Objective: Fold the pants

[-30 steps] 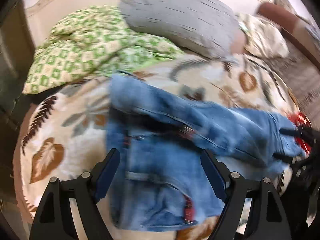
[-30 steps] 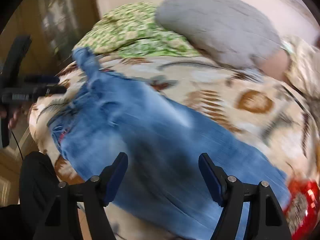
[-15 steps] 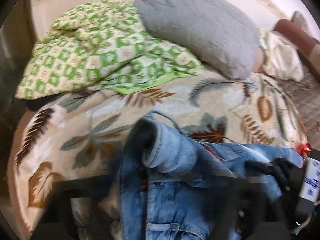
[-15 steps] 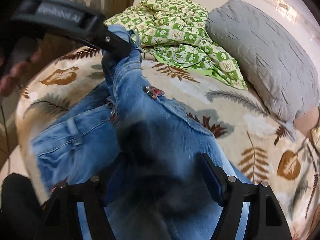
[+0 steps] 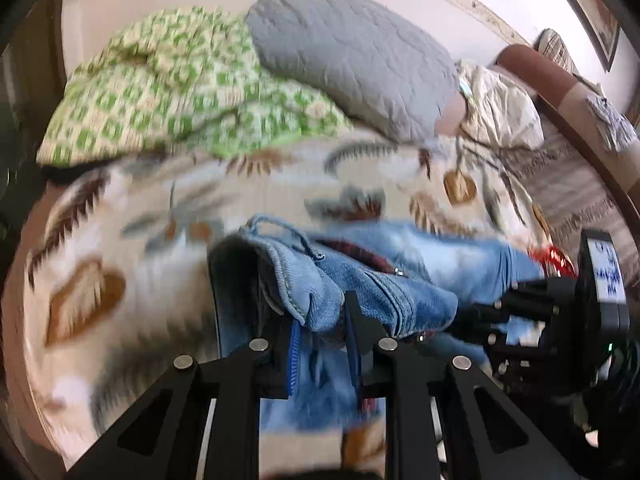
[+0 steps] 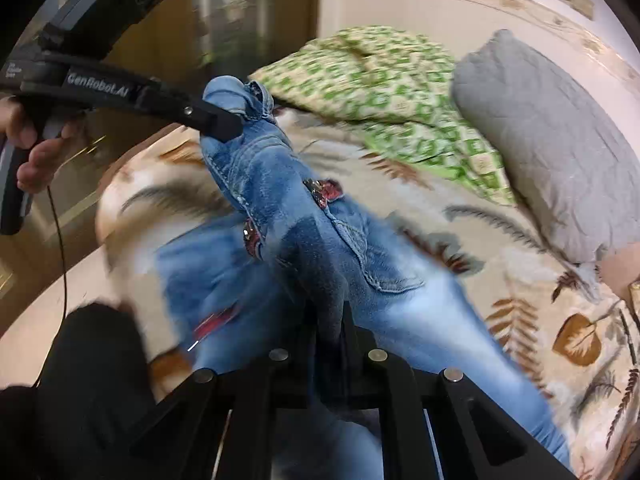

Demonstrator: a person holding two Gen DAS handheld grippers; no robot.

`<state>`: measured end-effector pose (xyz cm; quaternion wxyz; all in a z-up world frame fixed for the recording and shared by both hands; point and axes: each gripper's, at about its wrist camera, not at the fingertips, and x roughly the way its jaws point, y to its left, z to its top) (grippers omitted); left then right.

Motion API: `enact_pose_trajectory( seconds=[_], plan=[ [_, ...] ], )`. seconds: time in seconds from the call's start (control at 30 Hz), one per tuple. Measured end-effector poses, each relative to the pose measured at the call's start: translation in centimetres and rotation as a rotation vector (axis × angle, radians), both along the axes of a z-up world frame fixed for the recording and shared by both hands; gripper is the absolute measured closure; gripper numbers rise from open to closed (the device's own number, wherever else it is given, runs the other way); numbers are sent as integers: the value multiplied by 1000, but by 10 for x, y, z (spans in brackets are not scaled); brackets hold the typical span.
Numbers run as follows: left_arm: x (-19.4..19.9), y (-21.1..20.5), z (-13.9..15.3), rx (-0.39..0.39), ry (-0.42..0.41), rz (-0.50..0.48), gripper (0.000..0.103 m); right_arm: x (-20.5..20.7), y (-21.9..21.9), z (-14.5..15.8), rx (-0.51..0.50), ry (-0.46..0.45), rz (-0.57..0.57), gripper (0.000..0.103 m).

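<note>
Denim, light blue and faded: the pants (image 6: 320,240) lie across the leaf-print bedspread (image 5: 120,240), partly lifted off it. A bunched section near the waistband, showing stitched seams, a pocket edge and small red patches, is raised into a ridge between the two grippers; the remaining fabric trails down onto the bed.

The left gripper (image 5: 322,320) has its blue-padded fingers (image 5: 295,344) drawn close together on a thick fold of denim, which bulges above and around the pinch. In the right wrist view the same gripper (image 6: 222,122) appears at upper left, clamped on the top end of the raised ridge, with the person's hand (image 6: 28,148) around its handle.

The right gripper (image 6: 326,320) is closed nearly flat on a dark, shadowed fold of the pants at the lower end of that ridge; only a narrow slot of fabric separates its fingers. In the left wrist view its body (image 5: 560,312) sits at the right edge, against the denim.

Beyond the pants, a green-and-cream checked blanket (image 5: 180,80) lies crumpled at the head of the bed, touching a grey quilted pillow (image 5: 352,52) beside it. A cream patterned cushion (image 5: 496,112) sits just beyond the pillow. A red item (image 5: 554,256) shows at the far edge of the denim; it is too blurred to identify. Dark trousers (image 6: 92,380) of the person occupy the lower left of the right wrist view.
</note>
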<state>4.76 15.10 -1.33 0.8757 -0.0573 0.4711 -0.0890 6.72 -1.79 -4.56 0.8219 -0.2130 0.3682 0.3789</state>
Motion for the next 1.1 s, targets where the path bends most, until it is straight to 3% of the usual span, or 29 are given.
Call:
enact_pose_trajectory(
  seconds=[0.13,0.17,0.2,0.23,0.27,0.33,0.37,0.4,0.47,0.5,0.57,0.7,0.9,1.0,1.1],
  plan=[
    [-25,5,-58,31,116,42,81,-28,6,-33,-61,52,51,94],
    [-26,5,-76,59,147,59,79,-31,11,-49,-87,72,57,89],
    [-26,6,-91,79,174,73,70,-30,14,-59,-105,81,51,80],
    [-25,7,-110,92,211,82,67,-29,19,-73,-134,93,37,76],
    [-27,5,-115,101,194,76,65,-29,21,-79,-153,89,23,67],
    [-31,-1,-109,132,154,56,61,-30,22,-85,-188,38,-20,46],
    [-33,-3,-104,134,155,48,56,-30,19,-82,-195,11,-48,30],
    [-34,-3,-99,125,157,50,44,-29,14,-79,-185,10,-59,26],
    [-38,2,-80,120,123,84,16,-25,1,-71,-132,71,-51,26],
    [-41,6,-68,116,75,107,15,-24,-4,-66,-114,90,-50,26],
    [-41,14,-49,101,27,134,14,-25,-16,-57,-80,86,-59,25],
    [-22,31,-36,97,26,183,14,-17,-38,-37,-9,86,-94,24],
    [2,61,-64,1,170,237,14,1,-42,-14,63,107,-128,24],
    [-13,66,-77,-29,210,234,14,-11,-24,-17,55,109,-38,24],
    [-22,66,-92,-51,254,238,13,-25,8,-31,-15,75,52,24]
  ],
)
